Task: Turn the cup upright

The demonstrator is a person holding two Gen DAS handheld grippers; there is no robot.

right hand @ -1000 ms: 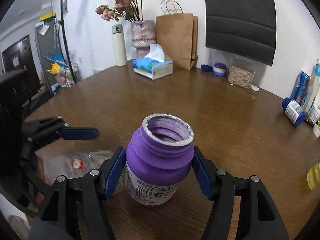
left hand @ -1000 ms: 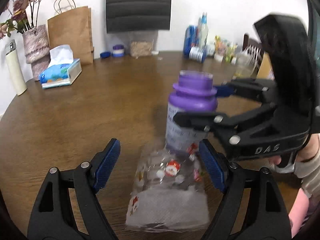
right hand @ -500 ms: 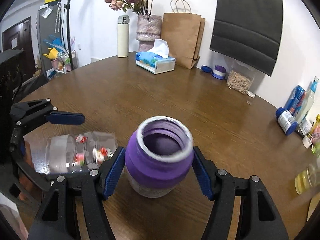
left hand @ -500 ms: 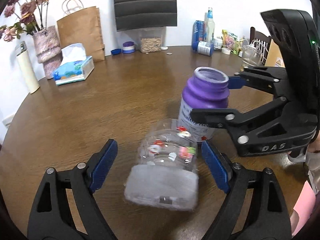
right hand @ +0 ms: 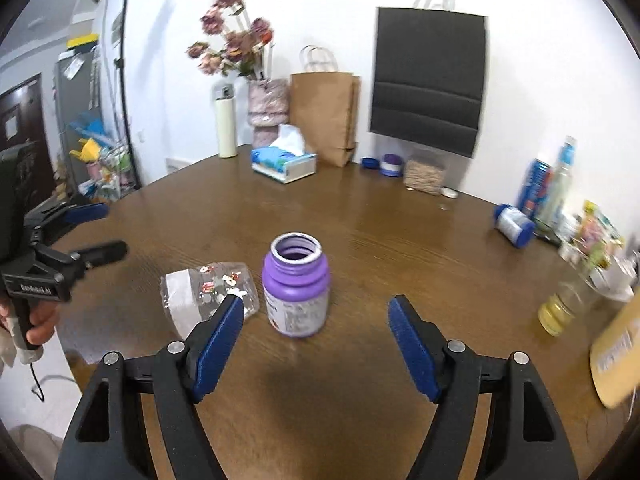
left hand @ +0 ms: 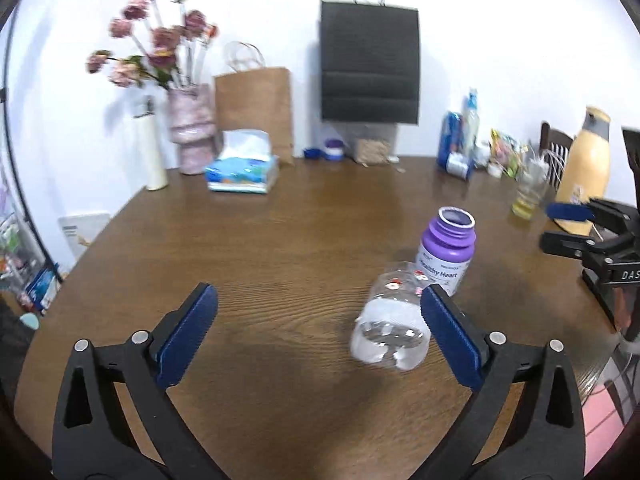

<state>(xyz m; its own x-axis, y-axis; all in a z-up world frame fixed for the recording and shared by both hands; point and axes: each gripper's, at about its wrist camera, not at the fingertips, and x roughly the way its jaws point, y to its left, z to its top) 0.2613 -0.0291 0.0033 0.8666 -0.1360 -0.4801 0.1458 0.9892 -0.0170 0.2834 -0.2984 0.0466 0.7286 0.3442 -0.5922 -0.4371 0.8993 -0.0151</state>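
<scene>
While the clear plastic cup lies on its side on the wooden table, its frosted base faces the left gripper and its decorated body points away toward the purple bottle. The cup sits just inside that gripper's right finger, partly hidden behind the blue pad, and nothing can be seen inside it. From the right wrist, the cup lies just ahead of the right gripper's left pad, close beside the bottle; whether the two touch cannot be told.

The purple bottle stands upright with its mouth open, its inside looking purple and its contents not visible, ahead of the right gripper and between the lines of its fingers.

Both grippers hang above the table with fingers spread wide and gripping nothing. The left one shows at the left edge of the right wrist view, held in a hand. The right one shows at the far right of the left wrist view.

Compared with half a second ago, the right gripper has let go of the bottle and drawn back, and the left has pulled back and shifted so the cup is off to its right rather than centred. The cup is still not upright.

Farther off stand a tissue box, a vase of flowers and a brown paper bag.
</scene>
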